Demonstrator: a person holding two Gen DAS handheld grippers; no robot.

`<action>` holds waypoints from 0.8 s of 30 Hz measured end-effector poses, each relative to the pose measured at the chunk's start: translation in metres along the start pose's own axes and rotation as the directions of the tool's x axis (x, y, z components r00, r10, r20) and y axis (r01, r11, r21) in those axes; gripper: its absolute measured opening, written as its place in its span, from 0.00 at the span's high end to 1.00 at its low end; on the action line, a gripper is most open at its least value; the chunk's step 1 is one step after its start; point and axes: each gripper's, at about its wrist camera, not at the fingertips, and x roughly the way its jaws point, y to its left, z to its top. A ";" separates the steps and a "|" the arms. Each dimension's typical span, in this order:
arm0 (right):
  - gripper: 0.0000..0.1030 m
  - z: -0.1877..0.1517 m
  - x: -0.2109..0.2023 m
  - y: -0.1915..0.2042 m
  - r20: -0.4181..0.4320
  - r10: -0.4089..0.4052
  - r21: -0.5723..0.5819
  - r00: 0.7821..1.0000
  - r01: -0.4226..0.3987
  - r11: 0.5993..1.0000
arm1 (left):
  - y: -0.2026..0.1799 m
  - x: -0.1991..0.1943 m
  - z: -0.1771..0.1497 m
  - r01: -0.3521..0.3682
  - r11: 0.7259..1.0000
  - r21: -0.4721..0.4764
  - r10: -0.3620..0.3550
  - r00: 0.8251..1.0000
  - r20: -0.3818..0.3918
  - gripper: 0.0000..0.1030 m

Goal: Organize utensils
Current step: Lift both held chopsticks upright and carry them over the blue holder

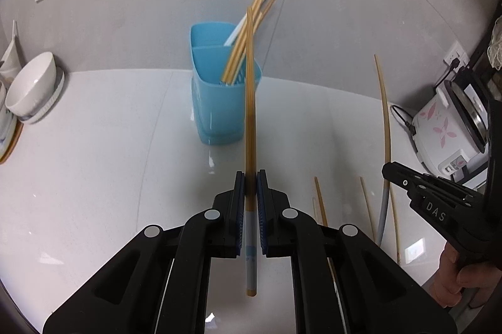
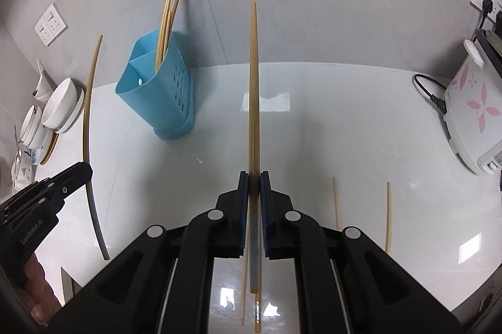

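**Both grippers clamped on a chopstick each, above the counter**

While both of our hands tilted steeply down toward the white counter (image 1: 94,177), each one carried a gripper with its fingers clenched on a single chopstick. Our left gripper (image 1: 250,196) pointed at the blue utensil holder (image 1: 219,101), and its blue-padded fingers (image 1: 240,208) pinched the left chopstick (image 1: 250,114) near its grey-banded end, so that the bamboo shaft ran up and forward in front of the holder. In the right wrist view we saw that same gripper from the side at the lower left, with part of our hand (image 2: 37,287) around its handle.

Our right gripper (image 2: 254,196) was angled down in much the same way, its fingers (image 2: 243,208) closed tight on the right chopstick (image 2: 254,98), also gripped near the grey-banded end, shaft pointing up and away toward the grey wall (image 2: 313,4). The holder stood on the counter to the left of that stick, well apart from it.

Several chopsticks (image 1: 248,32) already leaned in the holder's right-hand compartment, along with one white stick. More loose chopsticks (image 2: 336,202) lay flat on the counter beneath and beside our right gripper. White bowls (image 1: 31,83) sat stacked at the far left, and a flowered rice cooker (image 2: 470,114) stood at the far right.
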 end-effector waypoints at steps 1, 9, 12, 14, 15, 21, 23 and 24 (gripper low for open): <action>0.93 0.003 0.000 0.003 0.007 0.001 0.002 1.000 -0.001 1.000 | 0.002 0.000 0.004 0.002 1.000 0.000 -0.002 1.000 0.002 0.93; 0.93 0.025 0.003 0.026 0.060 0.025 0.000 0.998 -0.026 1.000 | 0.016 -0.006 0.029 -0.003 1.000 0.003 0.003 0.998 0.060 0.93; 0.93 0.035 0.003 0.036 0.069 0.030 -0.012 0.997 -0.030 0.999 | 0.022 -0.010 0.041 0.002 1.000 0.005 -0.002 0.996 0.088 0.93; 0.93 0.041 0.003 0.043 0.077 0.033 -0.014 0.996 -0.032 0.999 | 0.025 -0.010 0.045 -0.001 1.000 0.007 0.000 0.994 0.105 0.93; 0.93 0.044 0.003 0.045 0.082 0.034 -0.019 0.996 -0.033 0.999 | 0.026 -0.010 0.047 0.002 1.000 0.005 -0.003 0.994 0.111 0.93; 0.93 0.065 0.003 0.058 0.124 0.049 -0.024 0.991 -0.047 0.999 | 0.033 -0.008 0.069 0.006 1.000 0.003 -0.006 0.988 0.156 0.93; 0.93 0.072 0.003 0.062 0.149 0.060 -0.026 0.987 -0.056 0.998 | 0.037 -0.008 0.076 0.019 1.000 -0.001 -0.018 0.983 0.181 0.93; 0.93 0.076 0.002 0.064 0.163 0.069 -0.028 0.984 -0.065 0.998 | 0.039 -0.009 0.081 0.032 0.999 -0.003 -0.031 0.978 0.205 0.93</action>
